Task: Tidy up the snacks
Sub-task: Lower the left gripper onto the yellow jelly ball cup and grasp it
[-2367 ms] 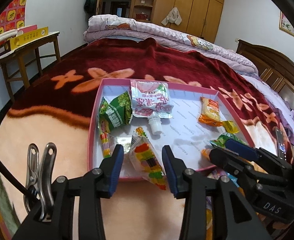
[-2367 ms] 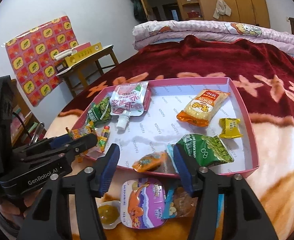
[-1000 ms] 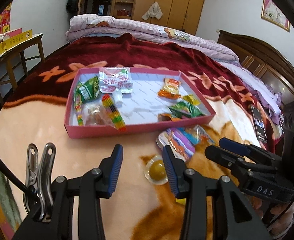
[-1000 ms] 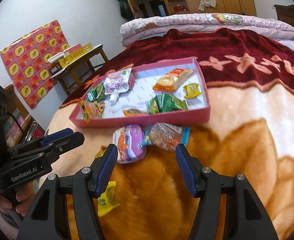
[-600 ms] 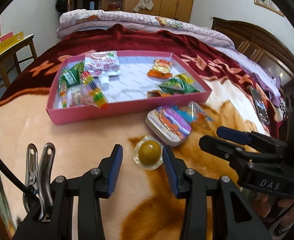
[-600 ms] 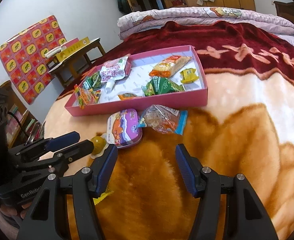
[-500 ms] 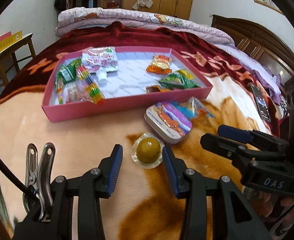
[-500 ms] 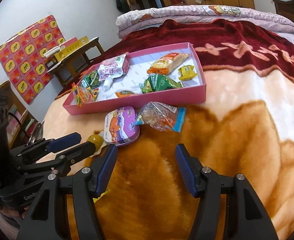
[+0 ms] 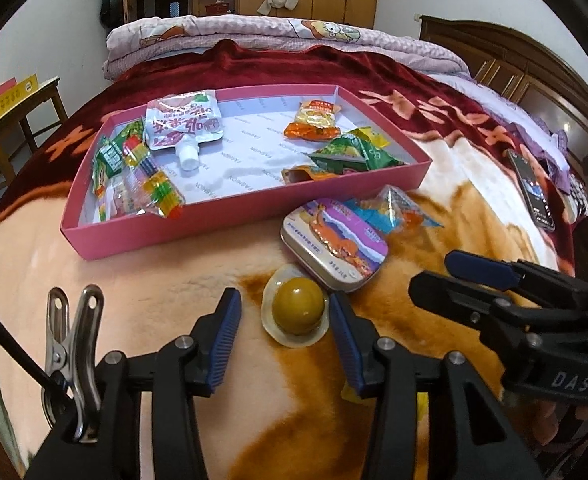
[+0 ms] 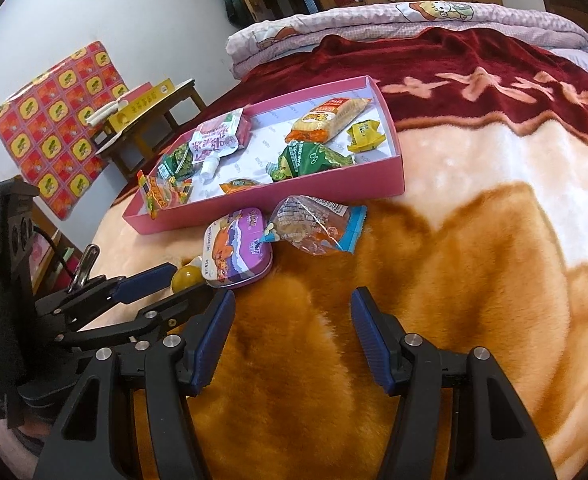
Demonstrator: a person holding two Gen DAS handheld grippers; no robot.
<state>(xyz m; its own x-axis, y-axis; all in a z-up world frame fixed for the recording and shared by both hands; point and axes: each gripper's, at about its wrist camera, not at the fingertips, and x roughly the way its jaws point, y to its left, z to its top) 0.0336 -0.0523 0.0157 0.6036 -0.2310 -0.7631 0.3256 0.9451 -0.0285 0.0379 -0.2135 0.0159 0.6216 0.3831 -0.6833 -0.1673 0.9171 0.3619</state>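
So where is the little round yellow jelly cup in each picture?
Left wrist view: the jelly cup lies low in the middle, between the left gripper fingers, whose jaws are opening.
Right wrist view: jelly cup at middle left, partly hidden behind that gripper.
Shared landmark: the purple tin right beside it.

A round amber jelly cup with a clear plastic rim (image 9: 296, 311) lies flat on the plush orange-and-cream blanket (image 9: 133, 280), touching the near corner of a rounded purple cartoon-printed tin (image 9: 334, 238). A clear crinkled biscuit packet with blue ends (image 10: 314, 228) lies beside the tin, just outside the shallow pink cardboard tray's (image 9: 213, 220) near wall; the tray holds assorted packets.
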